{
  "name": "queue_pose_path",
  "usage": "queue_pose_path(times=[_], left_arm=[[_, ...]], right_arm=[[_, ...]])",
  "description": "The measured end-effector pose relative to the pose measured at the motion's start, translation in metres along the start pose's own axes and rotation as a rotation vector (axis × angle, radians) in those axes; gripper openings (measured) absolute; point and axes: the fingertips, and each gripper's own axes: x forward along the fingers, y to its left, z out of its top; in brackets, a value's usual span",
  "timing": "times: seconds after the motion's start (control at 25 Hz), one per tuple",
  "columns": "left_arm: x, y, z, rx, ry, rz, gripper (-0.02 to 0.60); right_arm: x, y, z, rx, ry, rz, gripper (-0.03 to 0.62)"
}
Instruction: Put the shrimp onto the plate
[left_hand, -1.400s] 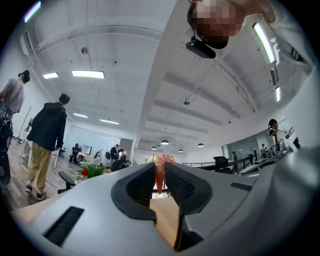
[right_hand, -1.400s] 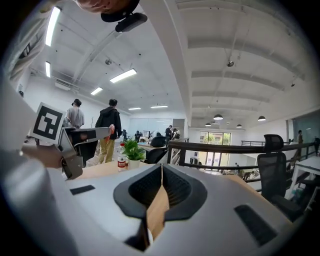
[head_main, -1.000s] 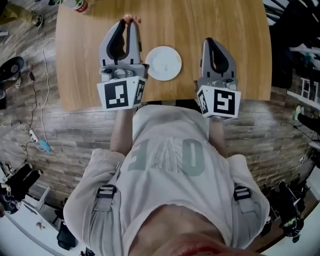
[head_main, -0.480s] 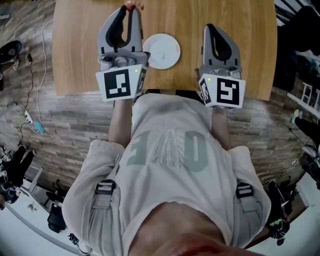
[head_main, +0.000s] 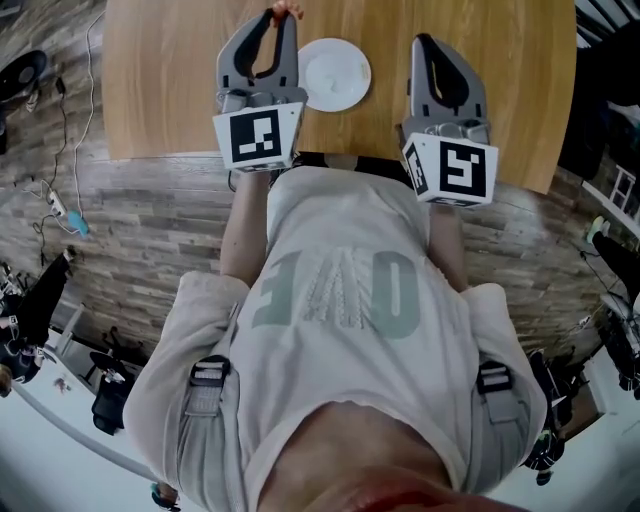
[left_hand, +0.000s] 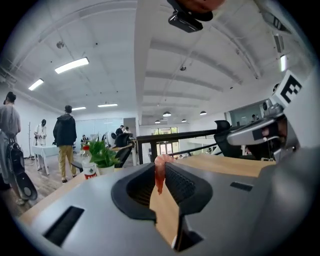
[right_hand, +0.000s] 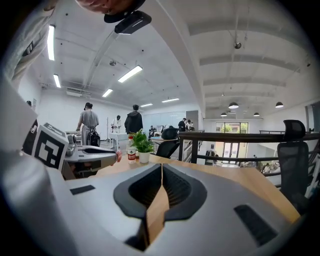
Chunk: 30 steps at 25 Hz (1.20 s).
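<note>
A pink shrimp (left_hand: 160, 172) is pinched between the tips of my left gripper (left_hand: 161, 167), which is shut on it. In the head view the shrimp (head_main: 283, 12) shows at the tip of that gripper (head_main: 280, 18), held over the wooden table (head_main: 160, 80) just left of the white plate (head_main: 335, 73). The plate holds nothing. My right gripper (head_main: 424, 44) is shut with nothing in it, to the right of the plate; its jaws (right_hand: 161, 167) meet with no gap.
A potted plant (right_hand: 142, 146) and a bottle with a red label (right_hand: 131, 153) stand at the far end of the table. The table's near edge (head_main: 330, 160) runs under both grippers. People stand in the room beyond. A cable (head_main: 55, 205) lies on the floor at left.
Both grippers have shifted slightly right and up in the head view, the left one still carrying the shrimp. The plate sits higher in the picture as the head moved.
</note>
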Motion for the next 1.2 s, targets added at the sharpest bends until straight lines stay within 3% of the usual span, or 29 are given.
queue_pose_path(times=[0.4,0.72,0.88,1.2], left_arm=[[-0.019,-0.023,-0.112,-0.072,0.366,-0.034,0.067],[-0.033,-0.047,-0.161,-0.124,0.599,-0.097,0.067],[-0.037,-0.056,-0.175,-0.148,0.66,-0.142,0.067],[-0.044,-0.06,-0.196,-0.124,0.764,-0.171,0.067]], right_arm=[[0.005,0.015,-0.032,0.039,0.086,0.053,0.021],[-0.002,0.018,-0.049,0.04,0.145,0.072,0.021],[0.0,0.023,-0.05,0.044,0.156,0.081,0.021],[0.002,0.031,-0.057,0.054,0.183,0.1,0.021]])
